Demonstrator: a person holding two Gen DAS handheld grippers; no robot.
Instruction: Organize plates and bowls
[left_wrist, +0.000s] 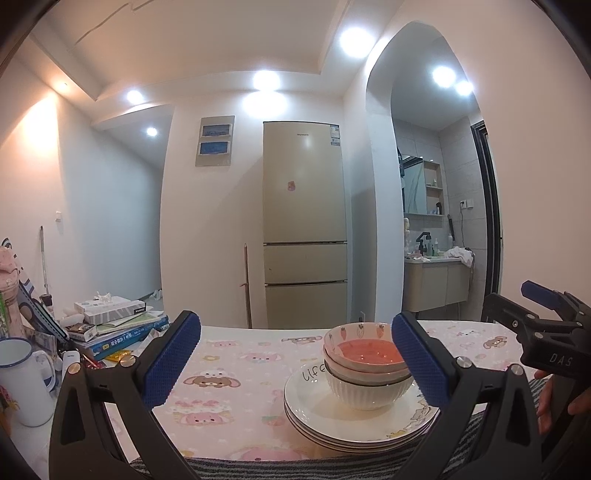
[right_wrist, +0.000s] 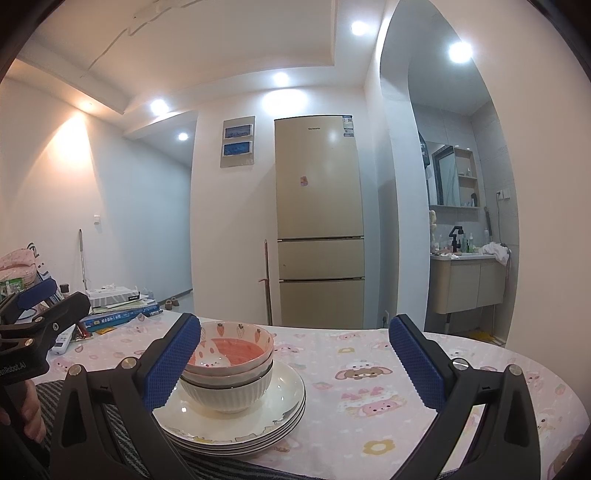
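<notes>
Left tool (left_wrist: 295, 363): jaws spread wide, nothing between the pads, hovering over the near edge of the desk (left_wrist: 236, 354). Right tool (right_wrist: 293, 363): same, jaws wide, holding nothing. Each tool shows at the side of the other's view, a hand (left_wrist: 561, 398) on the right tool's grip.

Task items sit on the near part of the desk between the two tools: stack of plates (left_wrist: 354, 417), white with dark rims, top one lettered "life". On that stack, nested bowls (left_wrist: 365, 363): ribbed white one at the bottom, pink-lined strawberry-print bowl (right_wrist: 231, 350) on top. Left tool's right finger overlaps the bowls in the left view; contact unclear.

Desk has a pink cartoon-print cloth. At its left end: pile of books (left_wrist: 118, 328) with a tissue box on top, white enamel mug (left_wrist: 22, 380). Beyond the desk: beige fridge (left_wrist: 304, 221), washroom alcove to the right.
</notes>
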